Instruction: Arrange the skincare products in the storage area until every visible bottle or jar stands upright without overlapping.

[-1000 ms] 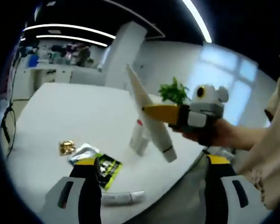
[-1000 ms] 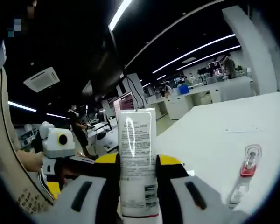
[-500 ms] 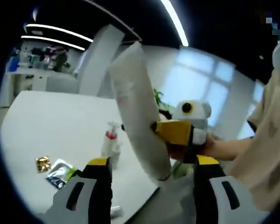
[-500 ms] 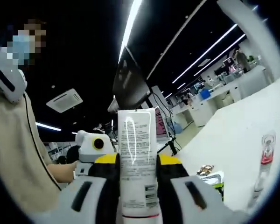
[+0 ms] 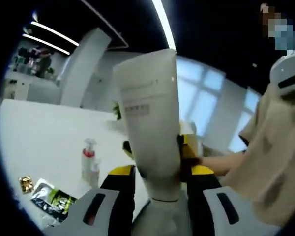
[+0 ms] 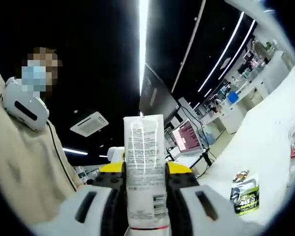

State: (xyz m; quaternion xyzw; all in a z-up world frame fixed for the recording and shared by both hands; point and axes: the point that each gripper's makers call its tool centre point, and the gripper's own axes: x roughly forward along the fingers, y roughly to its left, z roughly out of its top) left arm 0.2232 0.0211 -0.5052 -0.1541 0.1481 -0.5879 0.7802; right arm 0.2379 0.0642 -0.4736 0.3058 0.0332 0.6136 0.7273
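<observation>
Now both tongs, R point(image 6: 144, 182) & L point(image 5: 157, 177), clamp white tube point(image 6: 144, 167); pump bottle point(image 5: 88, 162) upright.

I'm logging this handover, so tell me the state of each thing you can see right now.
white tube: held up off the table, between both grippers' jaws
right hand-held gripper: shut on the tube
left hand-held gripper: jaws around the tube
pump bottle: upright on the table
green sachet: lying flat
</observation>
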